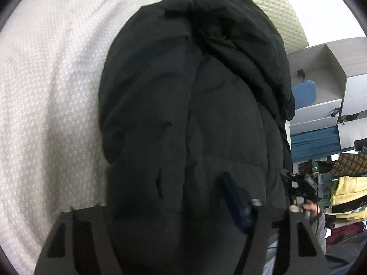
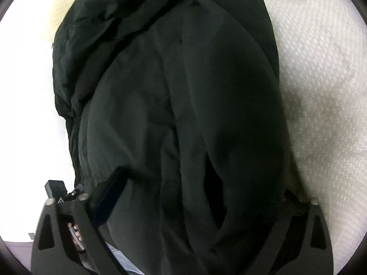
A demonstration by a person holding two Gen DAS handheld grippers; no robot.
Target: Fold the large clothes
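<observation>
Black puffy quilted jacket [image 1: 190, 114] bulges over white waffle-textured bedspread [image 1: 45, 91].

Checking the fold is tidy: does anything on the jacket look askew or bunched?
Yes. The black jacket is bunched at its far end, crumpled in loose folds, not flat on the white bedspread.

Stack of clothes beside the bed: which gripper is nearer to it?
Right. The right gripper is at the black jacket's edge facing the stack; the left gripper is farther across the jacket, toward the white bedcover.
</observation>
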